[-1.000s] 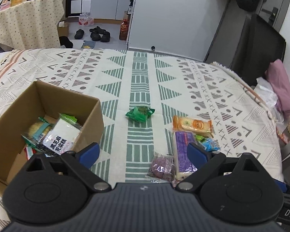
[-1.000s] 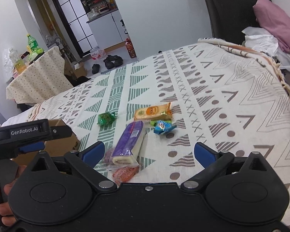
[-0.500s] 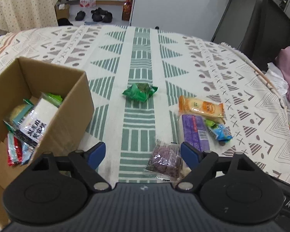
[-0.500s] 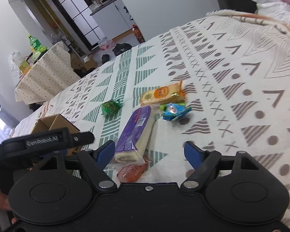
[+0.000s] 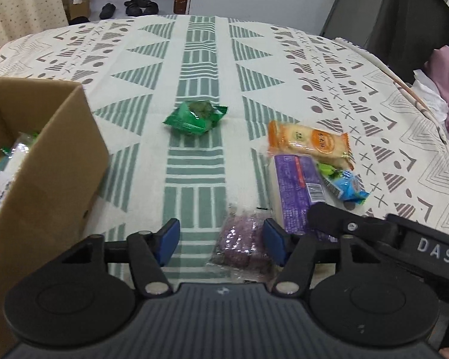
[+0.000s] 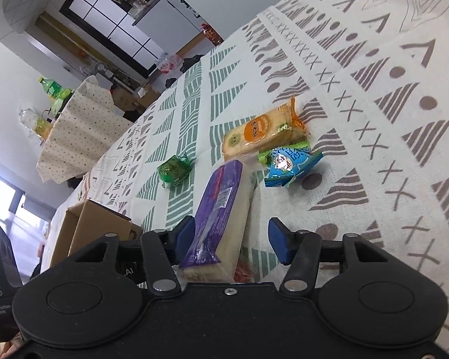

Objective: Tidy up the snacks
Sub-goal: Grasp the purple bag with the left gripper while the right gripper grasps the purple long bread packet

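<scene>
Snacks lie on the patterned cloth: a green packet [image 5: 196, 115], an orange biscuit pack [image 5: 309, 143], a long purple pack [image 5: 296, 191], a small blue packet [image 5: 345, 186] and a dark purple snack [image 5: 244, 245]. My left gripper [image 5: 221, 240] is open, low over the cloth, with the dark purple snack between its fingers. My right gripper [image 6: 232, 234] is open and straddles the near end of the long purple pack [image 6: 220, 209]. The cardboard box [image 5: 48, 161] at the left holds several snacks.
The right gripper's body [image 5: 383, 236] reaches in beside my left gripper. In the right wrist view the green packet [image 6: 174, 170], orange pack [image 6: 262, 133], blue packet [image 6: 289, 163] and box [image 6: 95, 224] show. A dotted-cloth table [image 6: 80, 128] stands beyond.
Both grippers have moved down and forward toward the snacks. The left now frames the dark purple snack, the right frames the long purple pack. Both have narrowed somewhat.
</scene>
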Action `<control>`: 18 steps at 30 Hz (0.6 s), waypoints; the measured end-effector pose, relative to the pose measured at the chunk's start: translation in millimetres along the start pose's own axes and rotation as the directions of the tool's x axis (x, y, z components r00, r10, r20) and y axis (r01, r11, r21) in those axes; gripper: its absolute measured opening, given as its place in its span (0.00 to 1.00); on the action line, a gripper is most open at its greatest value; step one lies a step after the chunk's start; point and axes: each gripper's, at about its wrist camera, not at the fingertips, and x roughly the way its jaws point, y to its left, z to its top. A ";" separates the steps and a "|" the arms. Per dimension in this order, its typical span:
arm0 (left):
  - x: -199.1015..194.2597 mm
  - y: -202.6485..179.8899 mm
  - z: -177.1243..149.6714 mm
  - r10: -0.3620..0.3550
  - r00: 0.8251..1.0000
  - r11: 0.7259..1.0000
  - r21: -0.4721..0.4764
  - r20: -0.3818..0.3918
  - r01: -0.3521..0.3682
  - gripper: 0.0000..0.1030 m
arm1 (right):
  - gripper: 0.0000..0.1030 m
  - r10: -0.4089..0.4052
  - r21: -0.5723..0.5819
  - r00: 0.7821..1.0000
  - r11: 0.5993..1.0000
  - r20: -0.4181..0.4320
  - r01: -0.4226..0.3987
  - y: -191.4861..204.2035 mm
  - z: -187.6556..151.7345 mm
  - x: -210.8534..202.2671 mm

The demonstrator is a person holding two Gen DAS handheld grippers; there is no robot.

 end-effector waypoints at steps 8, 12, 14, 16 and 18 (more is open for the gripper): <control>12.0 -5.0 -0.7 -0.047 0.998 0.999 0.002 -0.042 0.048 0.58 | 0.52 0.055 0.096 0.998 0.994 -0.030 -0.052 -15.9 2.9 9.1; 12.2 -9.3 -1.4 -0.071 0.996 0.997 0.023 -0.050 0.072 0.37 | 0.47 0.080 0.112 0.996 0.991 -0.048 -0.074 -18.3 1.9 10.8; 9.3 -15.1 -3.2 -0.065 0.997 0.996 0.055 -0.043 0.067 0.32 | 0.40 0.094 0.116 0.993 0.989 -0.066 -0.086 -17.8 0.1 12.4; 7.0 -18.1 -4.2 -0.049 0.998 0.996 0.072 -0.046 0.052 0.31 | 0.32 0.076 0.085 0.995 0.994 -0.069 -0.070 -14.7 -1.6 11.0; 3.3 -17.1 -4.6 -0.036 0.998 0.997 0.065 -0.049 0.039 0.31 | 0.30 0.063 0.061 0.996 0.996 -0.059 -0.059 -11.0 -2.4 6.8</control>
